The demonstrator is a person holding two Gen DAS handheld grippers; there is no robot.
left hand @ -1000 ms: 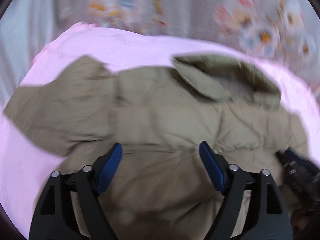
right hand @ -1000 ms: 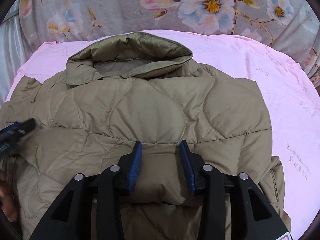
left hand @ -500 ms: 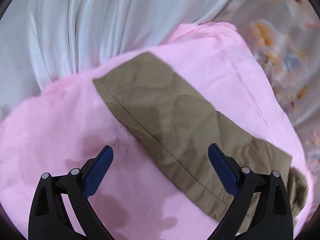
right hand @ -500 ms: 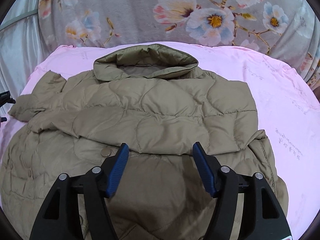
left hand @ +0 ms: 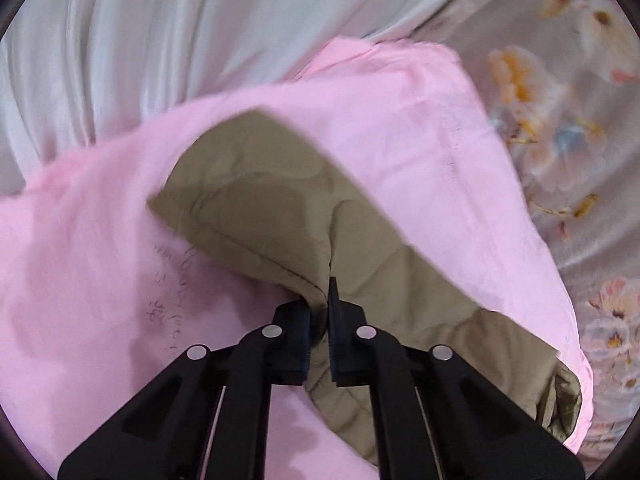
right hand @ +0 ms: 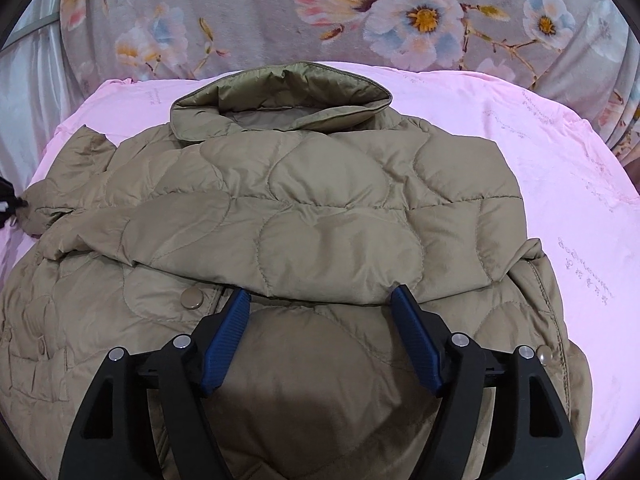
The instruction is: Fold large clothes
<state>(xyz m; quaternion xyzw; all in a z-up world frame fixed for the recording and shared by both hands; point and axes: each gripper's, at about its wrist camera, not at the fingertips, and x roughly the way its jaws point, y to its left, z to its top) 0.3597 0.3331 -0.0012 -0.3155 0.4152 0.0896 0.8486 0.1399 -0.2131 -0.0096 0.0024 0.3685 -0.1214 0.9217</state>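
An olive quilted jacket [right hand: 320, 216] lies spread on a pink sheet [right hand: 560, 184], collar at the far side, one sleeve folded across its chest. Its other sleeve [left hand: 272, 208] stretches out over the pink sheet [left hand: 80, 264] in the left wrist view. My left gripper [left hand: 319, 300] is shut on the edge of that sleeve, olive fabric pinched between the jaws. It shows as a dark tip [right hand: 6, 200] at the left edge of the right wrist view. My right gripper [right hand: 320, 300] hovers over the jacket's lower front, its jaws opening, nothing between them.
A grey floral cover [right hand: 280, 12] lies beyond the pink sheet. Pale grey-white curtain folds [left hand: 160, 24] hang on the left side. Snap buttons [right hand: 193, 297] dot the jacket front. The pink sheet shows bare to the right of the jacket.
My left gripper swung left from over the jacket body to the outstretched sleeve, rolled, and closed on its edge. My right gripper's jaws spread wider and drew back slightly.
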